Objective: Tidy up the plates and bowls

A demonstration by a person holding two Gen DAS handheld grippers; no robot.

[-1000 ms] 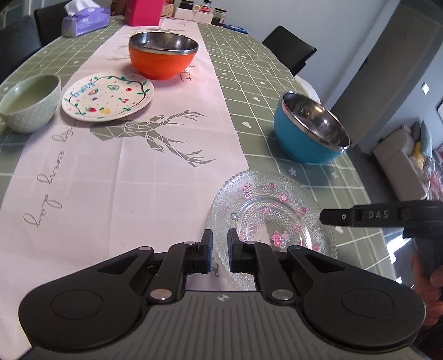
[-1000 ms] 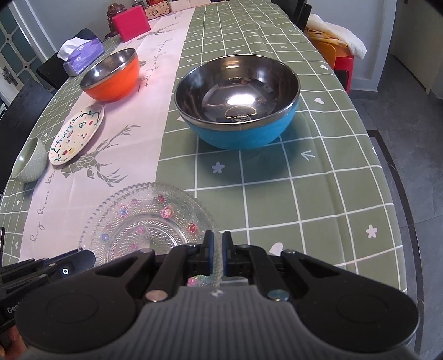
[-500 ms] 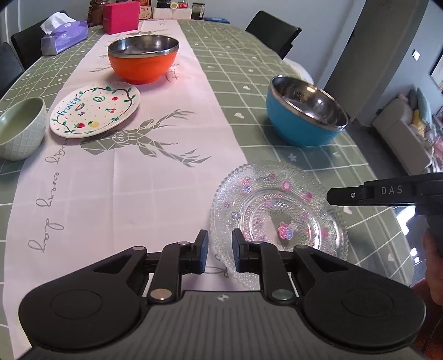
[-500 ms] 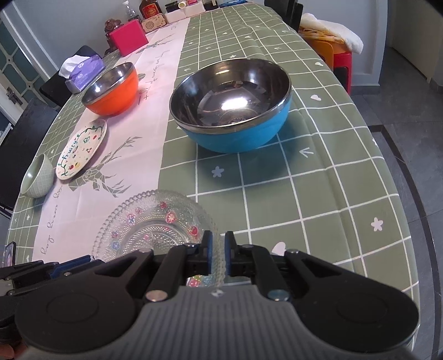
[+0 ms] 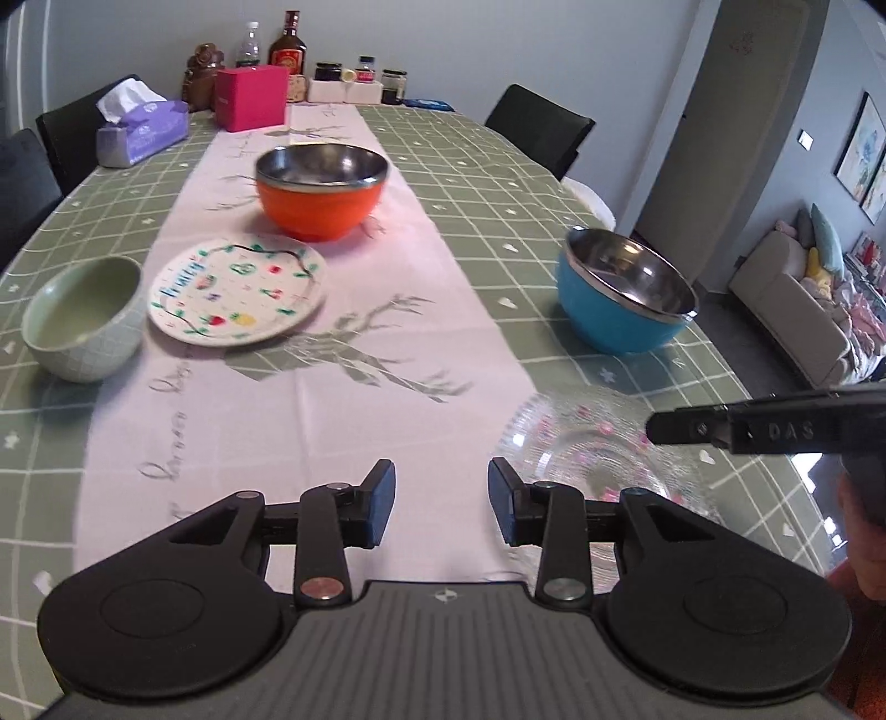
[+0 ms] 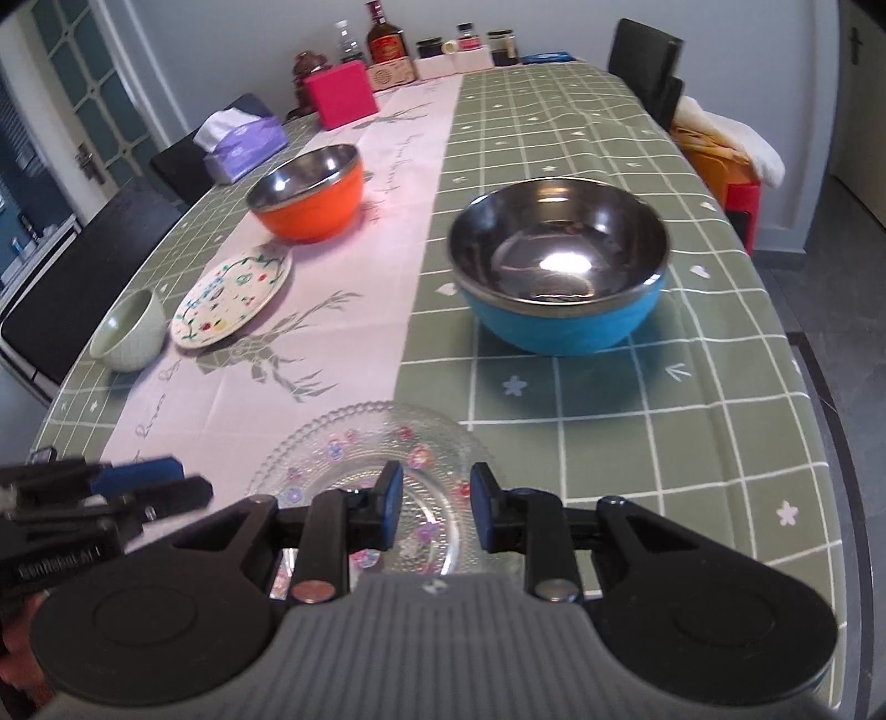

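Note:
A clear glass plate [image 5: 587, 459] [image 6: 354, 443] with pink dots lies flat near the table's front edge. My left gripper [image 5: 442, 498] hovers just left of it over the pink runner, jaws opening, nothing between them. My right gripper [image 6: 436, 501] hangs over the plate's near part, jaws opening, pads not pressing the glass. Farther off stand a blue steel-lined bowl [image 5: 620, 299] [image 6: 559, 288] and an orange one [image 5: 321, 188] [image 6: 310, 194]. A painted white plate [image 5: 238, 288] [image 6: 232, 296] and a pale green bowl [image 5: 83, 321] [image 6: 130, 332] sit at the left.
A purple tissue box [image 5: 141, 133], a pink box [image 5: 252, 97] and several bottles and jars [image 6: 387, 41] stand at the table's far end. Dark chairs [image 5: 540, 124] line both sides. The table's right edge drops to the floor beside the blue bowl.
Both grippers went from shut at the glass plate's near rim to open. They lifted and drew back, and the left one shifted left off the plate.

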